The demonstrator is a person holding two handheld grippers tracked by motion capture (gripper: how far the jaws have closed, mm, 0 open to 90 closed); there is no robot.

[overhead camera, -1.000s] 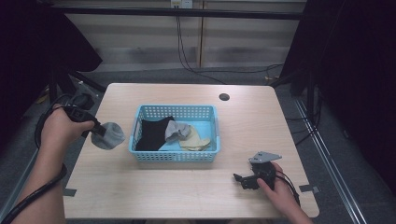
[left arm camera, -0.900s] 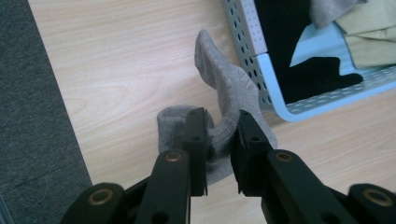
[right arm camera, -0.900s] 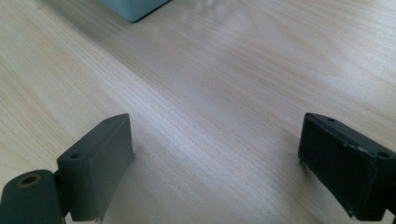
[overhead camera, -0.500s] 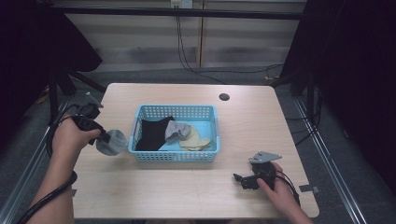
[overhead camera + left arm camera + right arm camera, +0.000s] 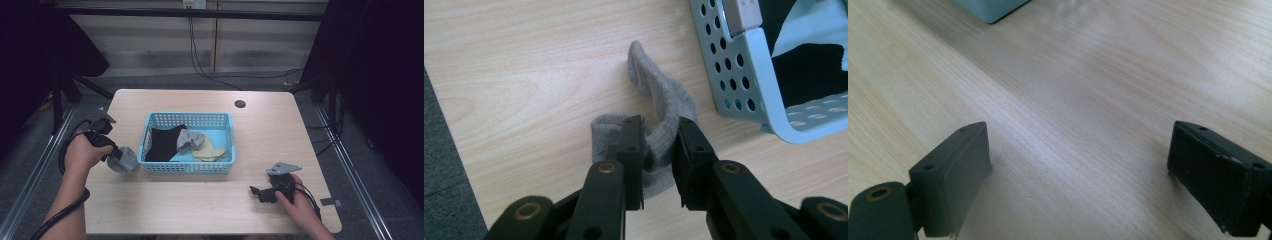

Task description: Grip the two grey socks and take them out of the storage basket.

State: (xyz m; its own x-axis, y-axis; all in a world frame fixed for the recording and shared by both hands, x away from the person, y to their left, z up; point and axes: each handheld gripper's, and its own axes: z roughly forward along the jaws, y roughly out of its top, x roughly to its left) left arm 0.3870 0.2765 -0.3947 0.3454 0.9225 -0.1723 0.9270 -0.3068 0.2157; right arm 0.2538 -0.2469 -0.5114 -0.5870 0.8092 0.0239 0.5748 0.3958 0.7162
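Sorting socks out of the light-blue perforated plastic basket [image 5: 189,167], by the look of it, and it's early going. One grey knitted sock [image 5: 659,112] is out, lying crumpled on the pale wooden table [image 5: 200,205] just beside the basket's left wall, its far end touching the wood. The left gripper [image 5: 660,150] has its black jaws pinched narrow on a fold of that sock, so it is on the table but not yet let go. Inside the basket, more to do: a black cloth piece [image 5: 163,142] at the left end, a second grey sock [image 5: 191,140] against it toward the middle, and a tan sock [image 5: 210,151] to the right of that. The right gripper [image 5: 260,192] rests on the table well in front of the basket's right corner, jaws spread wide with nothing but bare wood between them. My reading: first item nearly placed, release pending, three pieces left in the basket.
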